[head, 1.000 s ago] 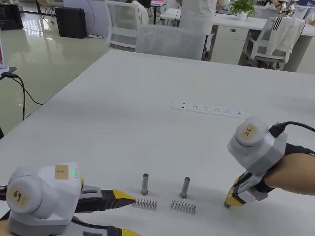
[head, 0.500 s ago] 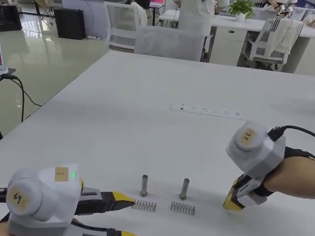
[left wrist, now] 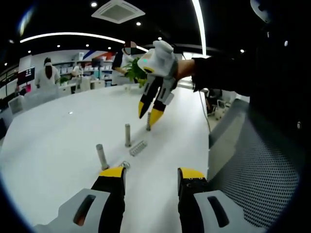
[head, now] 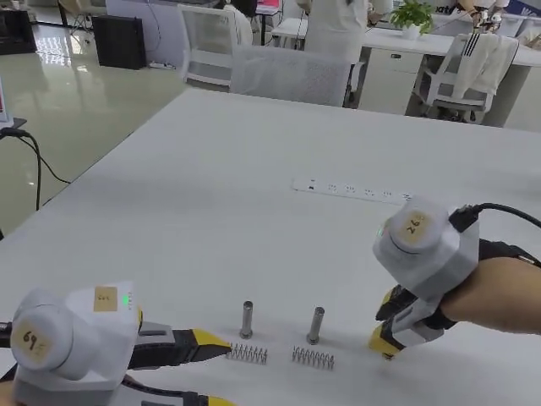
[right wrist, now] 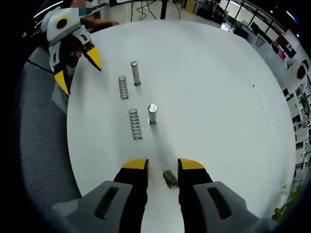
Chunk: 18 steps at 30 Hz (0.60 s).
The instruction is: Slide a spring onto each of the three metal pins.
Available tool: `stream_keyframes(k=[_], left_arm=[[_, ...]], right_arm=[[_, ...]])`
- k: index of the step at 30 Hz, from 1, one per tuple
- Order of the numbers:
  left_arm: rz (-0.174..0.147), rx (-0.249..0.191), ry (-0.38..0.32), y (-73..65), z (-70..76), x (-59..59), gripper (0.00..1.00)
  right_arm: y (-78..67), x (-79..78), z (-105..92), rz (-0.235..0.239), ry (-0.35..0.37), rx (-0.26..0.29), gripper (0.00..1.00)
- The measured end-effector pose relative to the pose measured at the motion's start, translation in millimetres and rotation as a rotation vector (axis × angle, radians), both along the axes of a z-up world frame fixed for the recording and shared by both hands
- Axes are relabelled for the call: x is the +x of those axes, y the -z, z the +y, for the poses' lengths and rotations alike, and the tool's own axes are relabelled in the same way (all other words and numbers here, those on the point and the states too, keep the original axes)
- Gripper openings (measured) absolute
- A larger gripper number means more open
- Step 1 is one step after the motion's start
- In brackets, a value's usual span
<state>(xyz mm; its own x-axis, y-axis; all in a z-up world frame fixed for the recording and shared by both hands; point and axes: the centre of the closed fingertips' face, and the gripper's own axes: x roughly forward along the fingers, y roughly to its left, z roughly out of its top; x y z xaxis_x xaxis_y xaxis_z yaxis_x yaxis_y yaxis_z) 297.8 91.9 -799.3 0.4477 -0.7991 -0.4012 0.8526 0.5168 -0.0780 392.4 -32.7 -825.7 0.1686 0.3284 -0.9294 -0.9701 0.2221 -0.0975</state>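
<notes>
Two bare metal pins [head: 247, 319] [head: 316, 324] stand upright on the white table [head: 254, 186]. In front of each lies a loose spring [head: 248, 353] [head: 313, 359]. My left gripper [head: 218, 372] is open at the lower left, its upper tip just left of the first spring. In the left gripper view the nearest spring [left wrist: 125, 165] lies by the left fingertip. My right gripper [head: 382, 345] points down at the right of the row and is open. In the right gripper view a coiled spring [right wrist: 169, 178] stands between its fingertips, untouched; whether a pin is inside it I cannot tell.
A white power strip [head: 355, 189] lies farther back on the table. Grey office chairs [head: 292, 72] stand at the far edge, with desks and a person behind. A black cable [head: 499, 216] trails from the right gripper.
My right gripper has shifted a little to the left and lifted slightly. The left gripper, the pins and the loose springs stay where they were.
</notes>
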Motion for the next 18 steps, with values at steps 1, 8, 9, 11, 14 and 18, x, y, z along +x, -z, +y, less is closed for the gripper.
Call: stream_keyframes(k=[1,8,9,11,14,18], left_arm=[[0.001,0.0,0.0,0.0,0.0,-0.1,0.36],[-0.001,0.002,-0.001,0.1,0.3,0.3,0.36],[-0.001,0.002,-0.001,0.1,0.4,0.4,0.36],[-0.001,0.001,0.0,-0.2,0.3,0.5,0.36],[-0.002,0.003,-0.001,-0.4,0.4,0.7,0.36],[-0.002,0.002,-0.001,-0.6,0.4,0.9,0.36]], right_arm=[[0.4,-1.4,2.0,0.001,-0.006,-0.001,0.21],[5.8,-15.1,20.3,0.025,-0.054,0.004,0.19],[6.9,-16.7,22.0,0.028,-0.06,0.002,0.19],[9.9,-19.7,26.3,0.037,-0.073,-0.001,0.18],[13.2,-23.0,32.6,0.048,-0.084,0.004,0.18],[18.5,-25.8,38.7,0.055,-0.102,-0.002,0.17]])
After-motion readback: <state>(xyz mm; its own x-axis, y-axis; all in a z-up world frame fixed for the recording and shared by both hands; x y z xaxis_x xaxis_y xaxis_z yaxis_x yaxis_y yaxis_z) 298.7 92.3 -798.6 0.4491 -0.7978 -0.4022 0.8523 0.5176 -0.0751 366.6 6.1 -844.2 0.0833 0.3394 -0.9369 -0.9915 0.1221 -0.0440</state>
